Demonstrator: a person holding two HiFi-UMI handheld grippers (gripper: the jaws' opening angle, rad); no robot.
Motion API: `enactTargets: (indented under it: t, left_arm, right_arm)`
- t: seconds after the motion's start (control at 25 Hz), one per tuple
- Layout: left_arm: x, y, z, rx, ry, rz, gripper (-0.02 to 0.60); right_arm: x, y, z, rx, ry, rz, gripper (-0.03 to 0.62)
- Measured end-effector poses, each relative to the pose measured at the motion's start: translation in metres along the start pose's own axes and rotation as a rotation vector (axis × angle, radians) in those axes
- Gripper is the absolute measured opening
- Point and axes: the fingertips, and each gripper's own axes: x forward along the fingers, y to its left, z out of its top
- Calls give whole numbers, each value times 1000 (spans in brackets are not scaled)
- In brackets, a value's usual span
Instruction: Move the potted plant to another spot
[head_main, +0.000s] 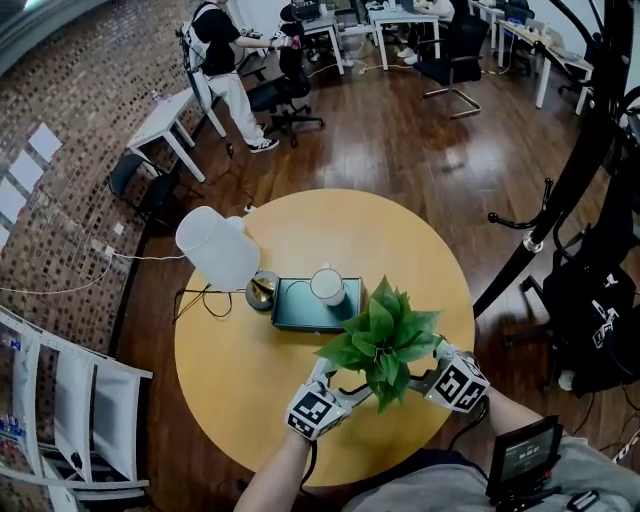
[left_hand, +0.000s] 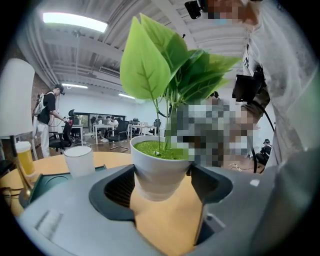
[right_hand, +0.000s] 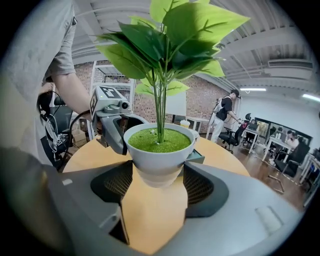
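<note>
The potted plant (head_main: 385, 340), green leaves in a white pot, hangs a little above the round wooden table (head_main: 240, 390) near its front right edge. My left gripper (head_main: 350, 385) and right gripper (head_main: 418, 375) hold it from opposite sides. In the left gripper view the white pot (left_hand: 160, 172) sits between the dark pads, my left gripper (left_hand: 162, 182) shut on its lower wall. In the right gripper view the pot (right_hand: 159, 155) is clamped the same way by my right gripper (right_hand: 157, 182), with the left gripper (right_hand: 112, 122) behind it. The leaves hide the pot in the head view.
A teal tray (head_main: 295, 315) with a white cup (head_main: 327, 285) lies at the table's middle. A white-shaded lamp (head_main: 218, 247) on a brass base (head_main: 262, 290) stands left of it. A person (head_main: 225, 70) and office desks are far behind; a black stand (head_main: 560, 200) is at right.
</note>
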Motion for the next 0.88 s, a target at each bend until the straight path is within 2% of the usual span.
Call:
enactTargets:
  t: [0.2,0.52,0.76,0.88]
  left_arm:
    - [-24,-4,17,-7,5,38,357]
    - [-49,-6,28,-4,8,116,357]
    - [-74,-2,20,-17,12,166,357]
    - [-97,13,12,-16,10,173,357]
  right_arm:
    - [-1,11,30,-39,-39,28,328]
    - [1,23,47,-75,-60,83,328]
    - [18,41,59,-101,-69,129,328]
    - [41,51,71,-104,-65,133,327]
